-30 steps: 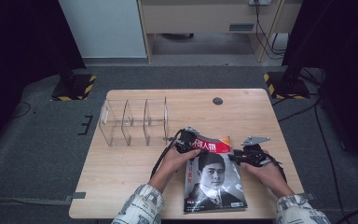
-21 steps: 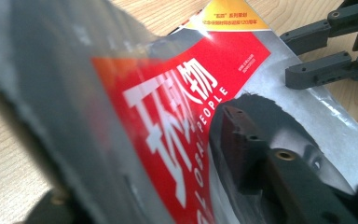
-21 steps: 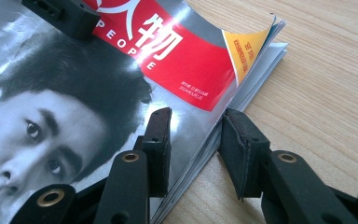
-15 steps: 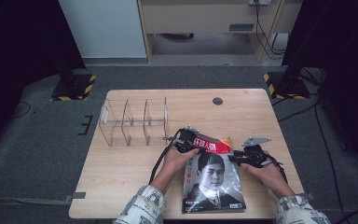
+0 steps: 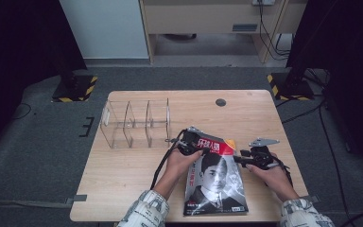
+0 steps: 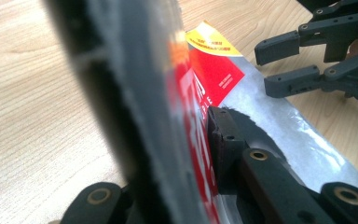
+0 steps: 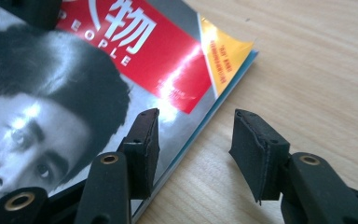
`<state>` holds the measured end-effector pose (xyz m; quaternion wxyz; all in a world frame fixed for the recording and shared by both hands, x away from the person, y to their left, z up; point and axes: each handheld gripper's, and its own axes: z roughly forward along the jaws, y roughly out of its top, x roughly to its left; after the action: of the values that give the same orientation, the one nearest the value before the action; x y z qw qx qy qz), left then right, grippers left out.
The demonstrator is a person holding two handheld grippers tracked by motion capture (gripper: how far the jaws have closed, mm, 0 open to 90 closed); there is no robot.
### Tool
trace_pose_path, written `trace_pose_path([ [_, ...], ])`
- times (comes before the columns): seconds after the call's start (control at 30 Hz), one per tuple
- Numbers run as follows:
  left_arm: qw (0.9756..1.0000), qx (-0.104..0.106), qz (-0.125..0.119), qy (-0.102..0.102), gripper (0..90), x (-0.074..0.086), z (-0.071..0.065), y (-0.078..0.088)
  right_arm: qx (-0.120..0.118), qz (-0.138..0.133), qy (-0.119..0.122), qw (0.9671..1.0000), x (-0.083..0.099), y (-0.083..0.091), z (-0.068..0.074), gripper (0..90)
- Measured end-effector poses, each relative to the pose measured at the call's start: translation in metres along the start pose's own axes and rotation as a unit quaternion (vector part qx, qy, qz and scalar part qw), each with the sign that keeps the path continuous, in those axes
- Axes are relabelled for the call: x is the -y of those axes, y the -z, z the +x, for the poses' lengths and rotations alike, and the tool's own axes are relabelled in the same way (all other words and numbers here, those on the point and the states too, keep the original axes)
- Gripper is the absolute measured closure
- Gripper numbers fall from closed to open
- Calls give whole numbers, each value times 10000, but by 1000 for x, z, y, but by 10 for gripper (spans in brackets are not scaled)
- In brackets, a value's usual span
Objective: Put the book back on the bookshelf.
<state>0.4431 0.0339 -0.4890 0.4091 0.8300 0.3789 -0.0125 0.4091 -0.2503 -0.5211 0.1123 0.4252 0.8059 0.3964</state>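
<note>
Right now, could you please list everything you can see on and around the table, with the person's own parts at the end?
Glossy magazine with red title band: one, grey, red and yellow, near table edge, top corner lifted.
Clear plastic divided rack: one, transparent, table's left half.
Light wooden table: one, pale wood, centre.
Round dark table hole: one, far side.
Left gripper: one, black, shut on the magazine's top edge.
Right gripper: one, black, open; one jaw over the magazine's right edge, the other over the table.
Patterned sleeves: two, bottom edge.

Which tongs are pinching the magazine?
The left tongs: they are clamped shut on the magazine at its top left corner. The right tongs stand open at its right edge, pinching nothing.
</note>
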Motion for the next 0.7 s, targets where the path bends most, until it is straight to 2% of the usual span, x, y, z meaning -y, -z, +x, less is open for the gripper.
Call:
trace_pose_path([
  [0.27, 9999, 79, -110, -86, 859, -7, -5, 7, 201, -205, -249, 9993, 4, 15, -12, 528],
  [0.47, 9996, 138, -220, -99, 863, -12, -9, 14, 489, -273, -286, 9980, 5, 19, -18, 529],
  [0.7, 9989, 153, -434, -93, 865, -20, -12, 28, 704, -307, -349, 9964, 8, 23, -24, 530],
])
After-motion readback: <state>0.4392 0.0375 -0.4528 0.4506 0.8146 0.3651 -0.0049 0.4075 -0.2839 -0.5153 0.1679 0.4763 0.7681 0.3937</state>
